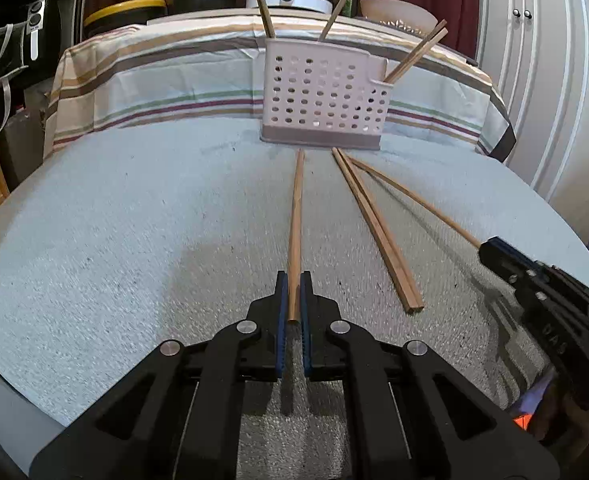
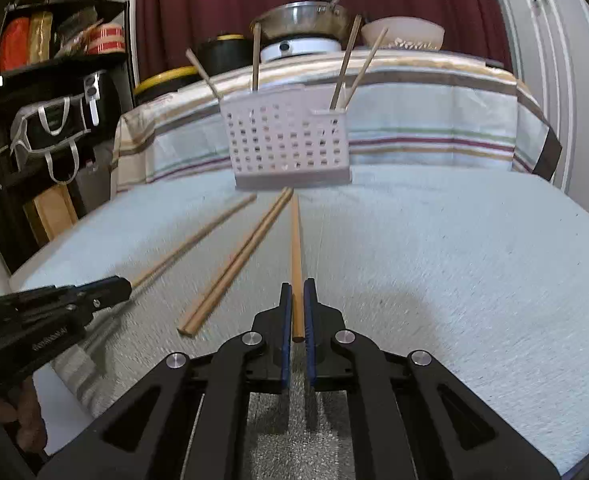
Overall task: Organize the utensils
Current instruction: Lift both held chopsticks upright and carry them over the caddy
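Left wrist view: perforated caddy (image 1: 324,96) stands upright at the far edge of the pale mat (image 1: 134,220).
Main compartment: two wooden sticks (image 1: 264,4) lean out of it.
Side pocket: a pair of chopsticks (image 1: 416,50) leans to the right.
On the mat: paired chopsticks (image 1: 378,228) lie loose between the two grippers.
Left gripper (image 1: 294,280): clamped tight on one chopstick (image 1: 296,216).
Right gripper (image 2: 298,290): closed on another chopstick (image 2: 295,248), whose tip is near the caddy's base.
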Tool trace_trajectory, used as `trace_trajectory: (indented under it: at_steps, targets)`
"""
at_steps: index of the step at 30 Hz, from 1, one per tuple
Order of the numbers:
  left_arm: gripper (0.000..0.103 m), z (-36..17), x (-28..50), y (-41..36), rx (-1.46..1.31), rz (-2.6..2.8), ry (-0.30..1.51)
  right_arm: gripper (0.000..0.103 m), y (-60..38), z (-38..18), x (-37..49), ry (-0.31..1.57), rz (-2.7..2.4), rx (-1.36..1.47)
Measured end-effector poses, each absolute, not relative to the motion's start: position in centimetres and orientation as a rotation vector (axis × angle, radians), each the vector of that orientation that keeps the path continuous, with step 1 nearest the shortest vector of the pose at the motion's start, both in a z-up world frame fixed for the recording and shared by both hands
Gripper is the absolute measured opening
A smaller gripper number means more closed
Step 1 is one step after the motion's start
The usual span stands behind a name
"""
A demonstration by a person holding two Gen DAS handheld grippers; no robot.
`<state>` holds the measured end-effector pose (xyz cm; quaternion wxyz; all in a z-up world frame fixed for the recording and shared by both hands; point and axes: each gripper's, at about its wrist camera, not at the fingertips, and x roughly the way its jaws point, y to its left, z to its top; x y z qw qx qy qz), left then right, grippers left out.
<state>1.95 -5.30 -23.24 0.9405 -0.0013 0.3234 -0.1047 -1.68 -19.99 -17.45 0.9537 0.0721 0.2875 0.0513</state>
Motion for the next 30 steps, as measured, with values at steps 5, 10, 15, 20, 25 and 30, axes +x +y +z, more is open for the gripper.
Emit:
trace_trajectory:
  at_steps: [5,10,15,20,25,30]
  targets:
    - [0.006,-22.2,1.6,-5.1,0.008,-0.208,0.614,0.007,-20.3,-15.6,-2.3,0.526,0.096,0.140]
    - [0.006,-20.8,1.1,-5.0,0.028,-0.203,0.562,0.006,-20.2,-13.8,-2.8,0.477,0.096,0.122]
    - [0.006,-18.8,0.7,-4.6,0.029,-0.203,0.507,0.006,-20.7,-11.9,-3.1,0.434,0.093,0.128]
    - [0.006,-16.4,0.6,-4.1,0.022,-0.202,0.452,0.006,-21.4,-9.3,-3.5,0.379,0.087,0.132]
    - [0.006,-14.1,0.8,-3.4,0.016,-0.199,0.401,0.006,-22.1,-7.1,-3.3,0.345,0.082,0.140]
    - [0.006,-12.8,2.5,-2.9,-0.009,-0.208,0.386,0.006,-22.5,-6.0,-2.1,0.336,0.090,0.151]
